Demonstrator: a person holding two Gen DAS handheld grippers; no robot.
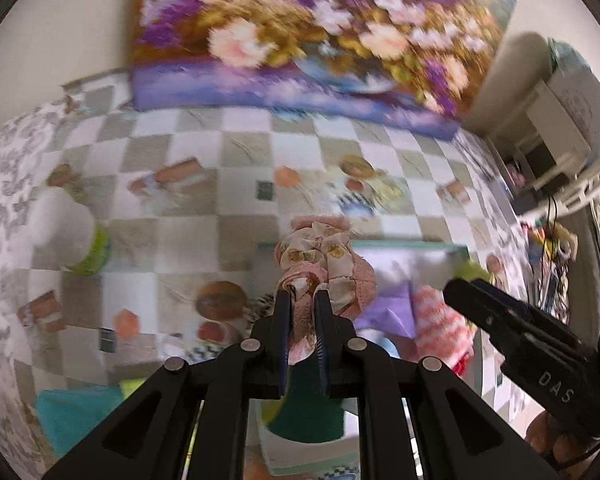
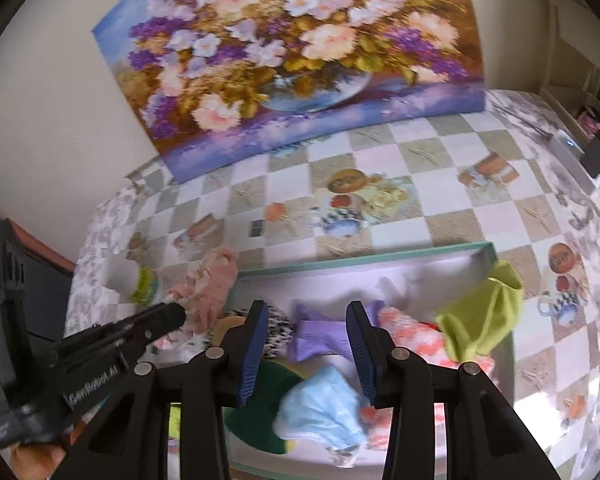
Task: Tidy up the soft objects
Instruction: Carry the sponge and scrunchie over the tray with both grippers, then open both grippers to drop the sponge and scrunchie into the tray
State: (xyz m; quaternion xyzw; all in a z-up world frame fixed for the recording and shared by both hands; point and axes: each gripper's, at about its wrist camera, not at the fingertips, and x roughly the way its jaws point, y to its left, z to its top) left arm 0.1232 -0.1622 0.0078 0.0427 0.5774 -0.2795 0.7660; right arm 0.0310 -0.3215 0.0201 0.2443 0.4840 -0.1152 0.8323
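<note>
Here the left gripper (image 1: 302, 300) is clamped tight on a pink floral scrunchie (image 1: 326, 264), which bunches above its fingertips at the centre of the left wrist view, over the near-left corner of the shallow green-rimmed box (image 2: 364, 258). The right gripper (image 2: 310, 320) stands with its jaws parted and nothing between the pads; it hangs over the box in the lower middle of the right wrist view. Inside the box lie a lilac cloth (image 2: 320, 336), a light blue cloth (image 2: 324, 408), a coral-and-white fuzzy piece (image 2: 412, 336) and a lime green cloth (image 2: 484, 316) draped over the right wall. A white-and-green roll (image 1: 72, 236) sits at mid-left on the checked tablecloth (image 1: 220, 148). A flower painting (image 2: 300, 52) leans against the wall behind.
</note>
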